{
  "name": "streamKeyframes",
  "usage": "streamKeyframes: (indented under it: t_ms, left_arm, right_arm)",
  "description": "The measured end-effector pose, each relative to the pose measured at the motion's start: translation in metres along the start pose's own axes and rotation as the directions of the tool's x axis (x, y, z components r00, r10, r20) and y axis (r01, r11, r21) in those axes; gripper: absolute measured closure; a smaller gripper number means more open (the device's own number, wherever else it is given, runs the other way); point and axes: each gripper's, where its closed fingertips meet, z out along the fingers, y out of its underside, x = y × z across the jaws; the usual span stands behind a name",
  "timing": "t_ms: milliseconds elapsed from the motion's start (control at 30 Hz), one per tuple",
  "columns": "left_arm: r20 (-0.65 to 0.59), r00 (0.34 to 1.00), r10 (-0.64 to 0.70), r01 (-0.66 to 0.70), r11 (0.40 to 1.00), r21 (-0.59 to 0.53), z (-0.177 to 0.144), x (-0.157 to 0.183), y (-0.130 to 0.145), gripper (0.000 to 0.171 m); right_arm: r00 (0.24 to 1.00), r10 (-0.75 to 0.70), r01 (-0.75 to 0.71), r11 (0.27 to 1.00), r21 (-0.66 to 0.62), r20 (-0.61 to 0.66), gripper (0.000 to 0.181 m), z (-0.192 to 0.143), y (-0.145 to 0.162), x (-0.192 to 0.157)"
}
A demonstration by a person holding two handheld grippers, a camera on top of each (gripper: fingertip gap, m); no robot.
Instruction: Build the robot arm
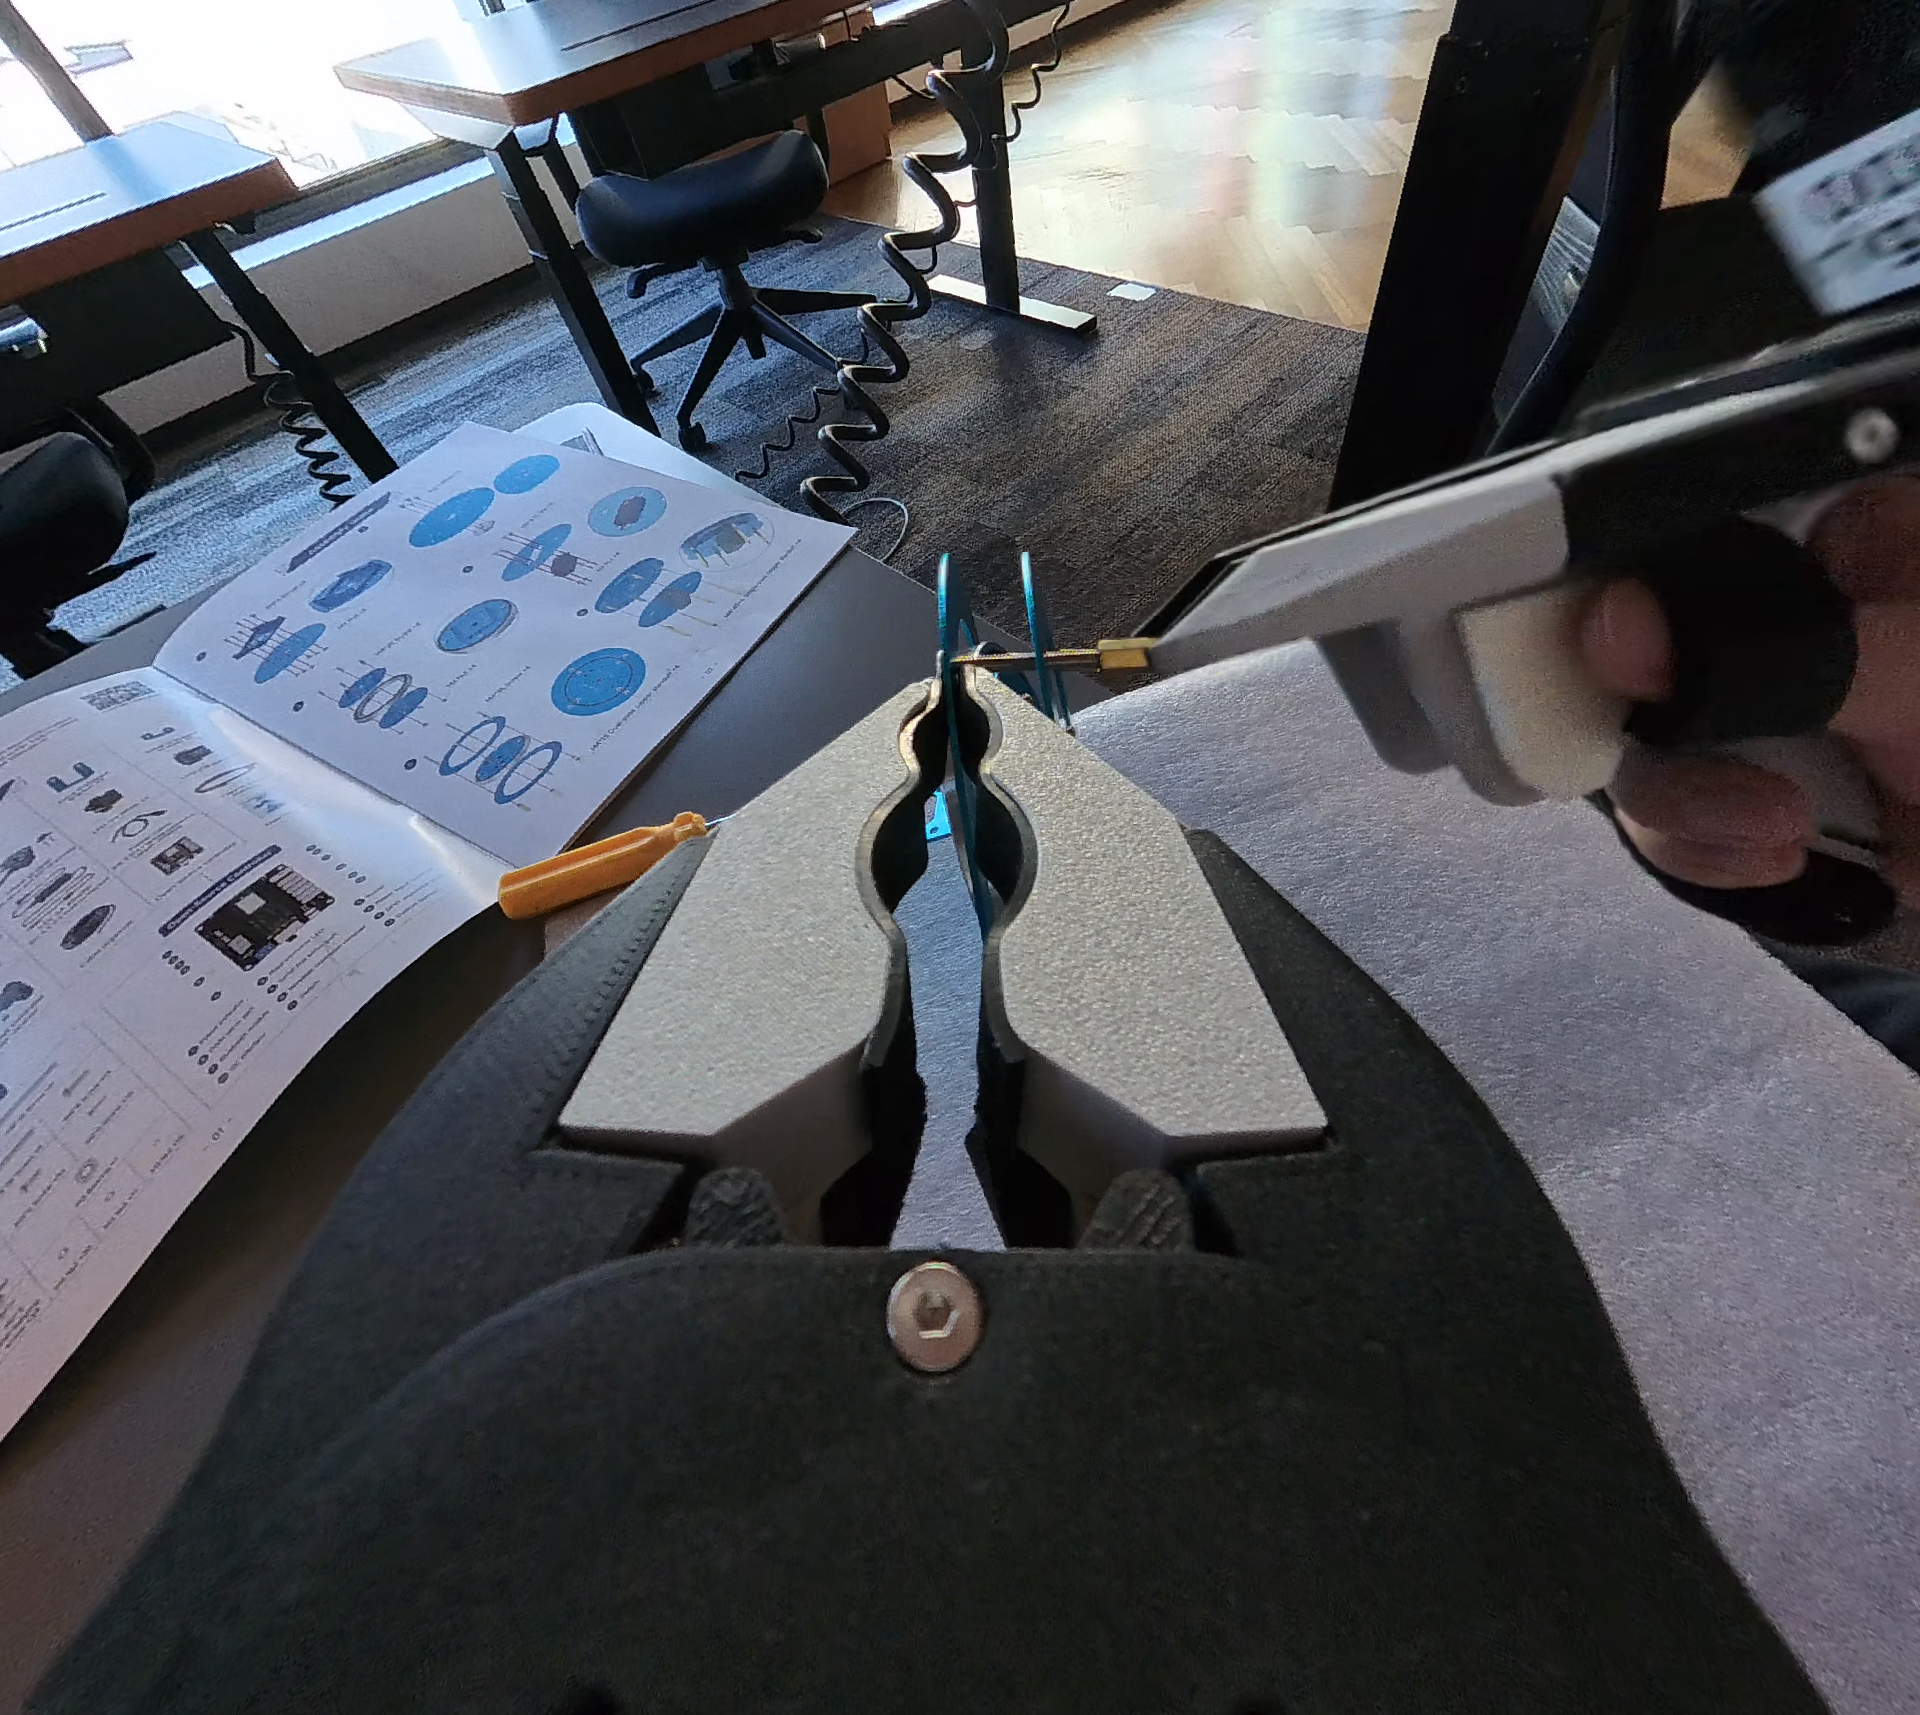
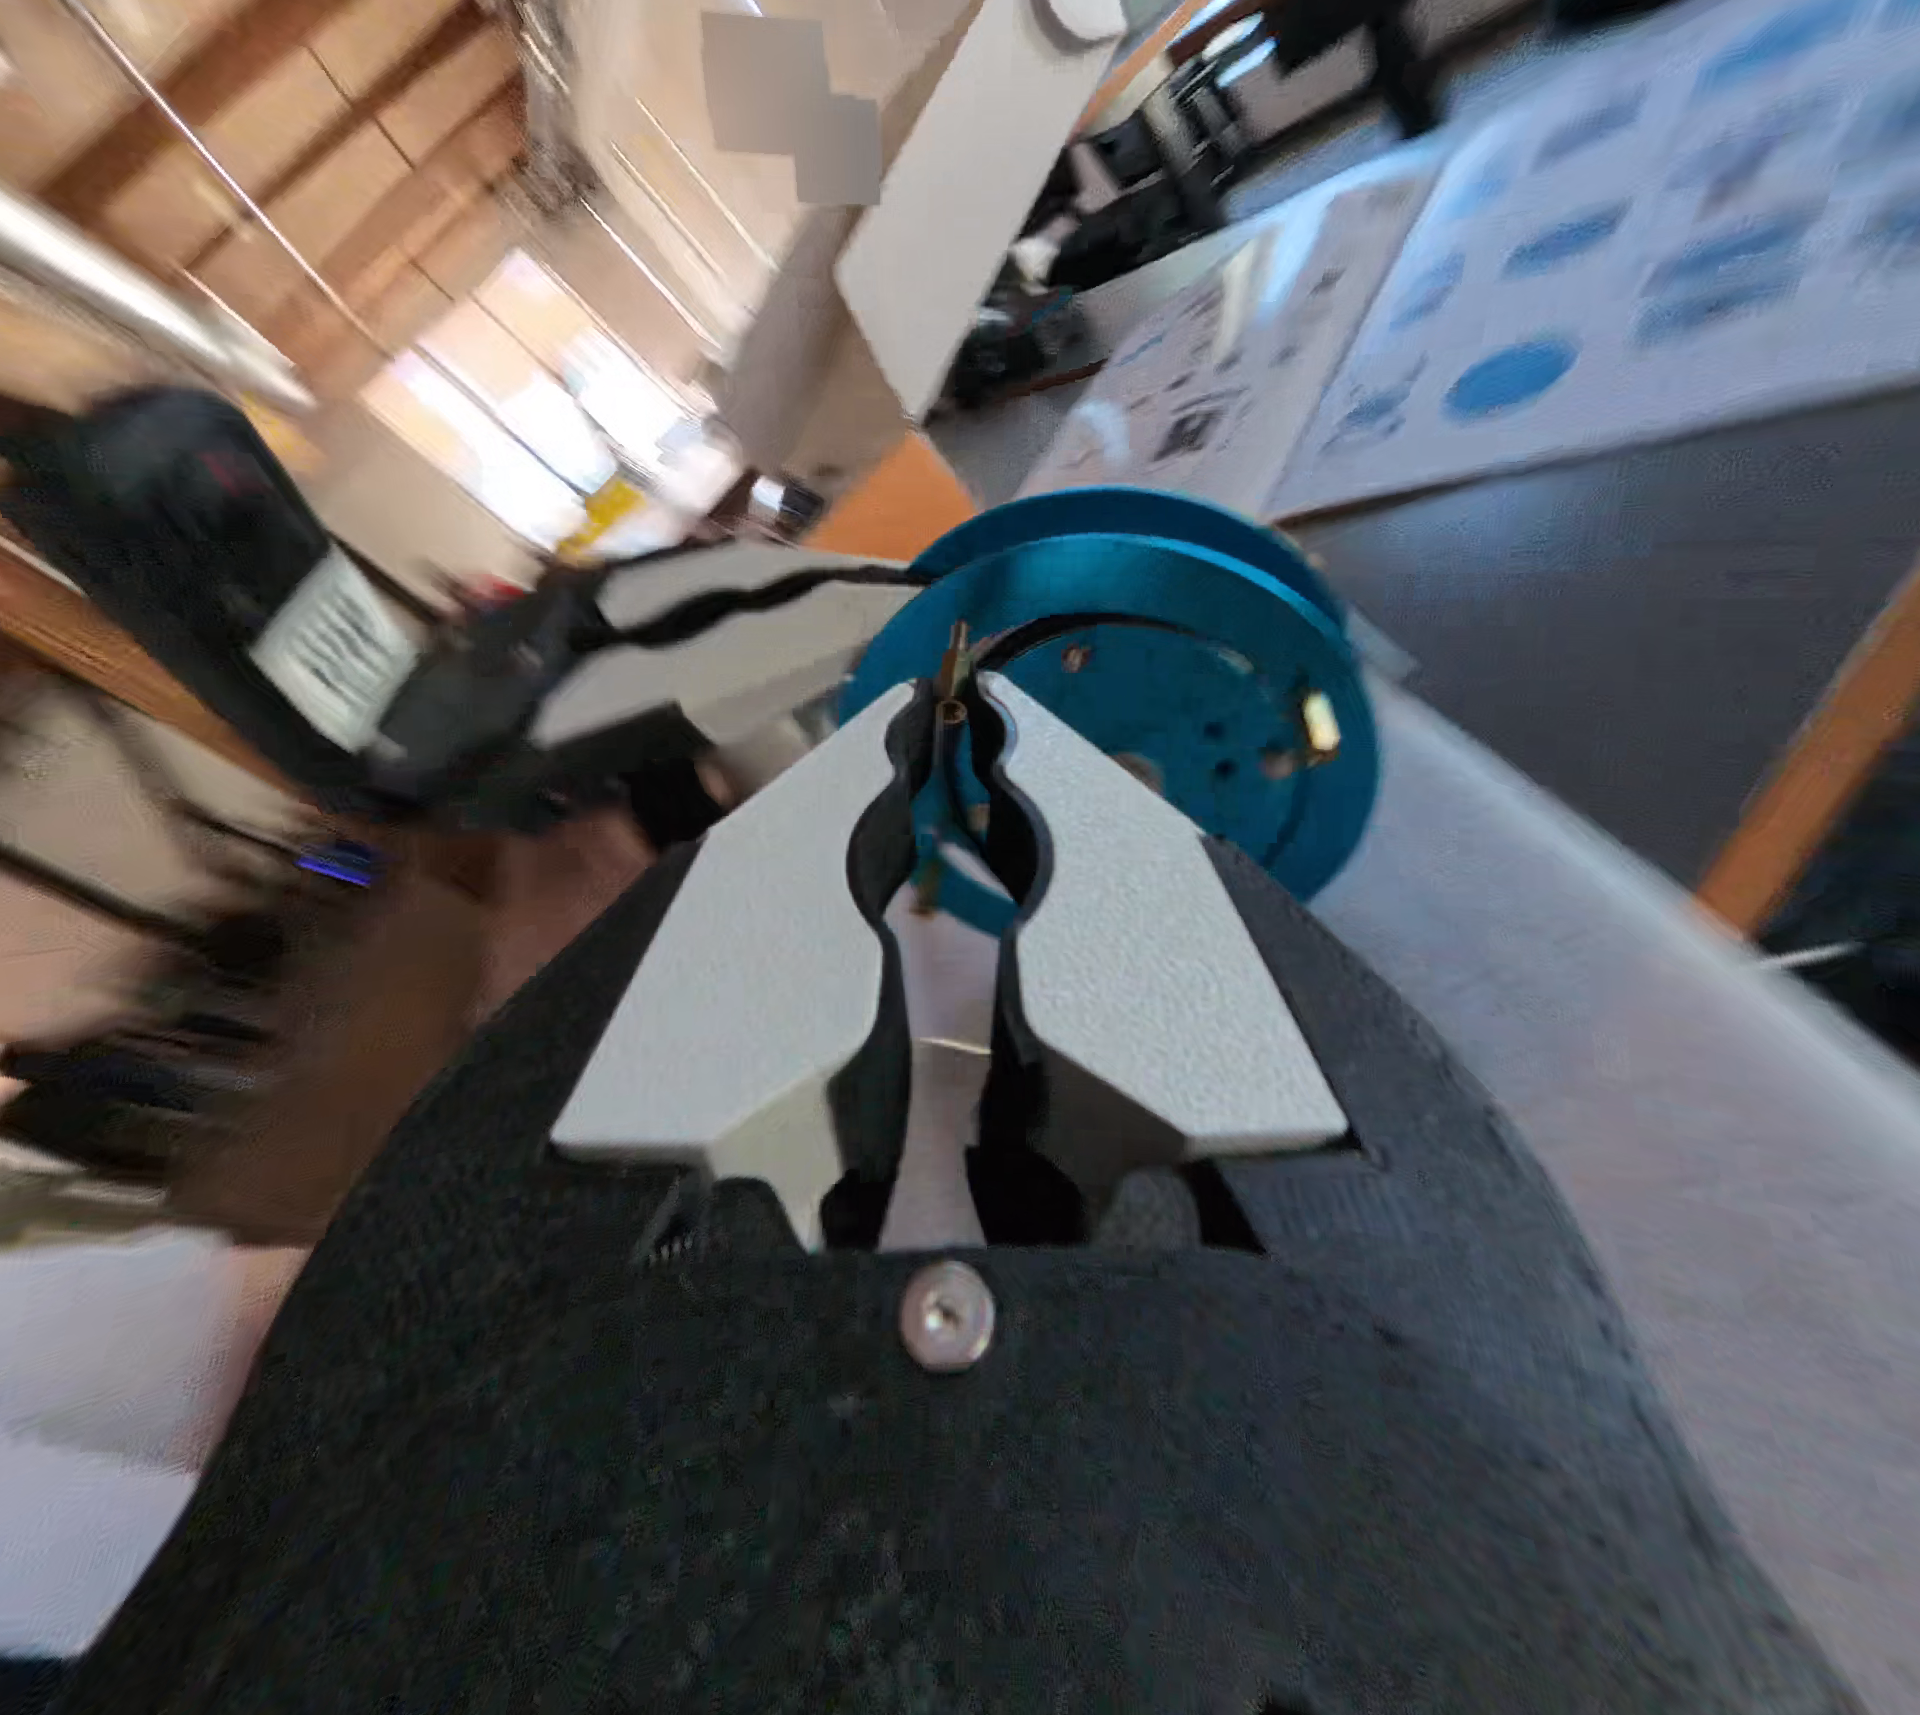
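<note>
My left gripper (image 1: 951,678) is shut on the rim of a thin blue metal disc (image 1: 971,792) and holds it on edge above a grey foam sheet (image 1: 1455,1042). A second blue disc (image 1: 1029,616) stands parallel just behind it. My right gripper (image 1: 1143,642) comes in from the right, shut on a small brass standoff (image 1: 1117,654) that points through the discs. In the right wrist view the right gripper (image 2: 951,694) pinches the brass standoff (image 2: 948,709) against the blue disc assembly (image 2: 1195,730), with the left gripper (image 2: 894,579) at the disc's far rim.
An open instruction booklet (image 1: 312,782) lies on the dark table at the left, with an orange-handled screwdriver (image 1: 597,865) beside it. Desks, a black stool (image 1: 707,211) and a coiled cable (image 1: 935,211) stand beyond the table edge. A person's hand (image 1: 1766,730) holds the right gripper.
</note>
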Motion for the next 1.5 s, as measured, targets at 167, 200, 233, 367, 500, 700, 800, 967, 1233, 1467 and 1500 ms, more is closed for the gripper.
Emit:
streamKeyframes:
  t_ms: [167, 200, 233, 367, 500, 700, 800, 967, 1233, 1467, 1500]
  left_arm:
    - [0.002, 1.000, 0.015, -0.015, 1.000, -0.002, 0.001, 0.002, 0.000, 0.171]
    - [0.002, 1.000, 0.011, -0.011, 1.000, -0.002, 0.001, 0.001, 0.000, 0.171]
    - [0.000, 1.000, 0.005, -0.005, 1.000, -0.001, 0.001, 0.001, 0.000, 0.171]
    - [-0.002, 1.000, 0.002, -0.002, 1.000, 0.000, 0.001, 0.001, 0.000, 0.171]
    - [0.000, 1.000, 0.004, -0.004, 1.000, -0.002, 0.001, 0.001, 0.000, 0.171]
    - [-0.003, 1.000, 0.004, -0.004, 1.000, -0.001, 0.000, 0.001, 0.000, 0.171]
    - [-0.007, 1.000, 0.011, -0.011, 1.000, -0.001, 0.001, 0.003, 0.000, 0.171]
    - [-0.004, 1.000, 0.011, -0.011, 1.000, -0.003, 0.001, 0.002, 0.001, 0.171]
    - [-0.006, 1.000, 0.007, -0.007, 1.000, -0.001, 0.000, 0.002, 0.001, 0.171]
    - [-0.006, 1.000, -0.001, 0.001, 1.000, -0.002, 0.000, 0.000, 0.001, 0.171]
    - [-0.007, 1.000, 0.003, -0.003, 1.000, -0.002, 0.000, 0.001, 0.001, 0.171]
  right_arm:
    - [0.993, 0.086, -0.088, 0.996, 0.014, 0.084, 0.165, -0.006, 0.002, 0.003]
    - [0.997, -0.066, 0.065, 0.998, 0.025, 0.034, 0.159, -0.008, 0.000, 0.005]
    - [0.972, -0.236, 0.236, 0.971, 0.026, -0.023, 0.155, -0.010, -0.002, 0.006]
    - [0.646, -0.741, 0.738, 0.668, -0.098, -0.181, 0.156, -0.008, -0.007, 0.002]
    - [0.507, -0.842, 0.822, 0.536, -0.191, -0.183, 0.176, 0.002, 0.000, 0.001]
    - [0.999, -0.031, 0.031, 1.000, 0.000, -0.017, 0.177, 0.002, 0.002, -0.001]
    - [0.804, 0.548, -0.558, 0.829, -0.025, 0.230, 0.176, -0.001, 0.000, 0.000]
    - [0.995, -0.083, 0.081, 0.996, 0.035, 0.048, 0.157, -0.006, -0.001, -0.001]
    - [0.486, -0.863, 0.839, 0.505, -0.203, -0.142, 0.168, 0.003, -0.002, 0.002]
    - [0.977, -0.214, 0.212, 0.975, -0.071, -0.021, 0.177, 0.007, 0.006, 0.001]
    - [0.997, 0.023, -0.018, 0.998, -0.068, 0.069, 0.177, 0.006, 0.006, -0.002]
